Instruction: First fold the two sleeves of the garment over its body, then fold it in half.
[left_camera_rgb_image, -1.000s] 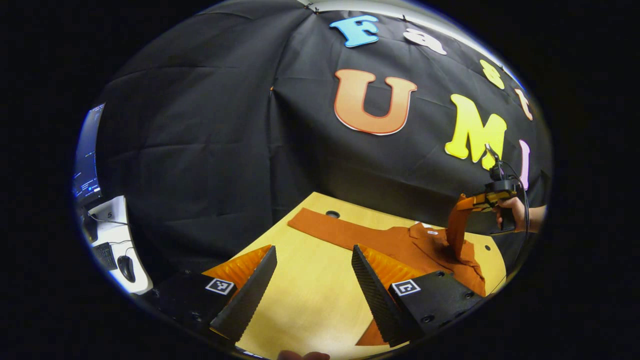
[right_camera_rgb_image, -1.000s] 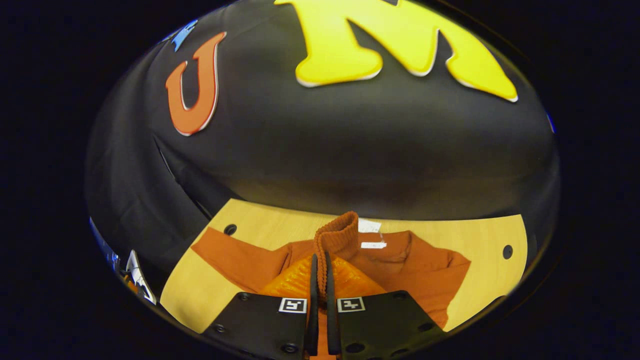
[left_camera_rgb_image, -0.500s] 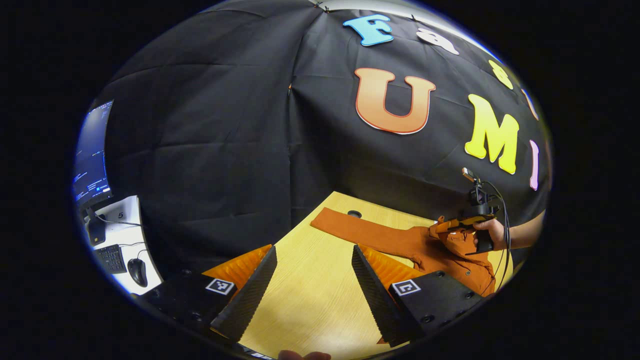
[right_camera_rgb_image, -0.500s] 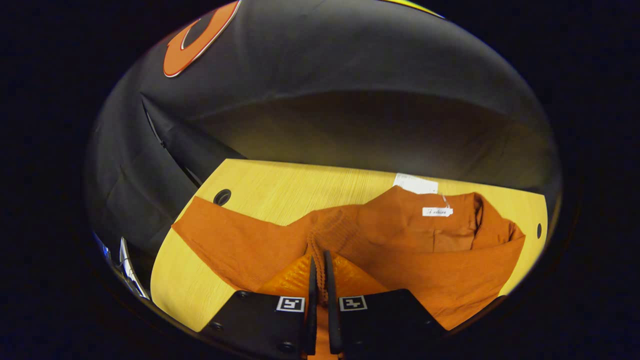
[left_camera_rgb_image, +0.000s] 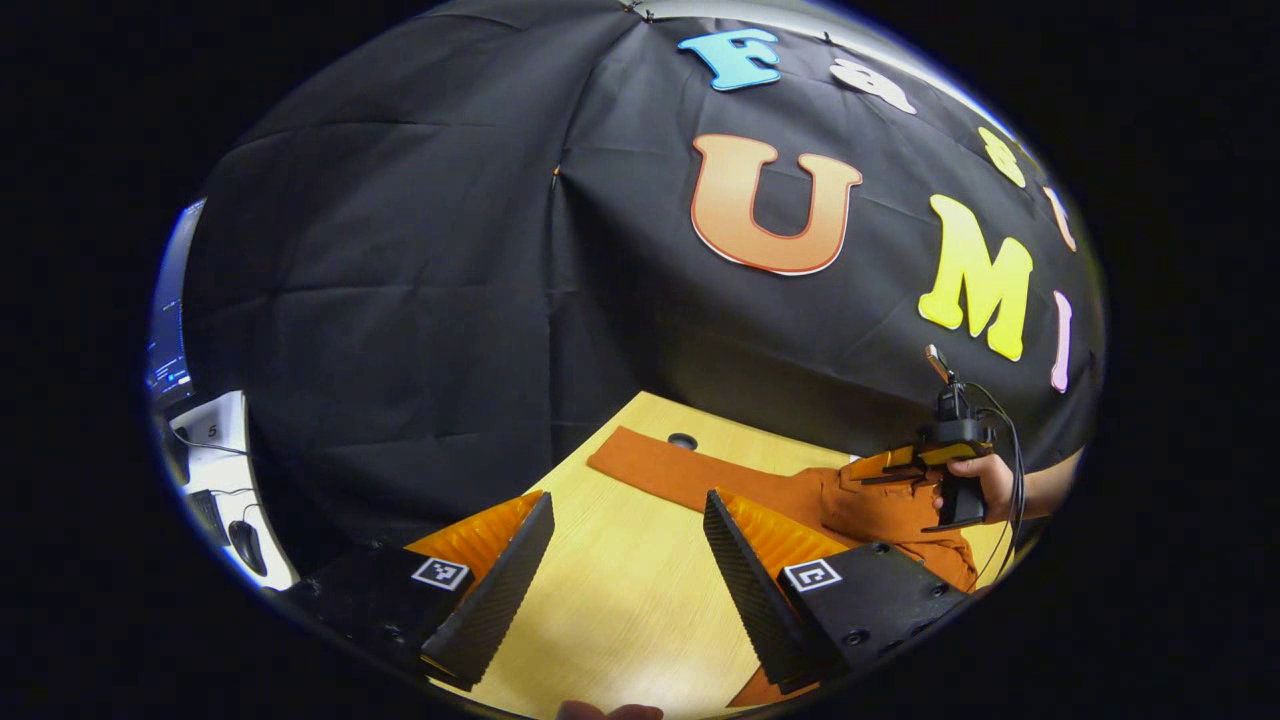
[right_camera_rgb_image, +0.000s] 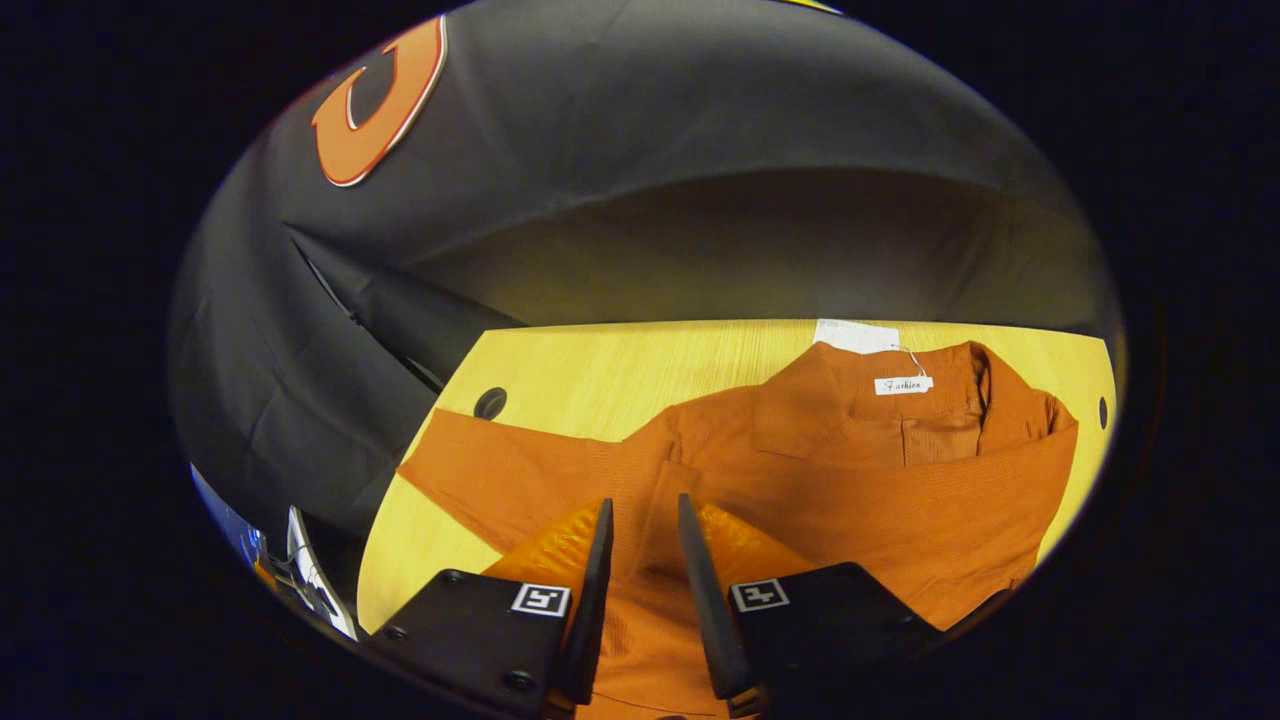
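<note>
Left claw (left_camera_rgb_image: 625, 560) hangs low over the bare table (left_camera_rgb_image: 620, 610) with its jaws spread wide and nothing between them; ahead of it and off to its right, the garment's (left_camera_rgb_image: 880, 505) one sleeve (left_camera_rgb_image: 690, 470) lies stretched flat toward a hole in the tabletop. That sleeve looks like the job in hand, so the left claw should go forward to the cuff end, come down on the edge so both layers are caught, and carry it low across the body rather than lifting high, which would drag the shoulder. Farther right in the left gripper view, a hand holds the right claw (left_camera_rgb_image: 890, 472) just above the garment's chest. In its own view the right claw (right_camera_rgb_image: 645, 590) has its jaws parted a little, with cloth lying beneath and nothing pinched; the other sleeve (right_camera_rgb_image: 680, 500) appears laid over the body (right_camera_rgb_image: 900, 500) directly in front of it, the collar (right_camera_rgb_image: 930, 400) and tag beyond. I judge it best to draw this claw straight back without snagging the fold, then keep it clear.
</note>
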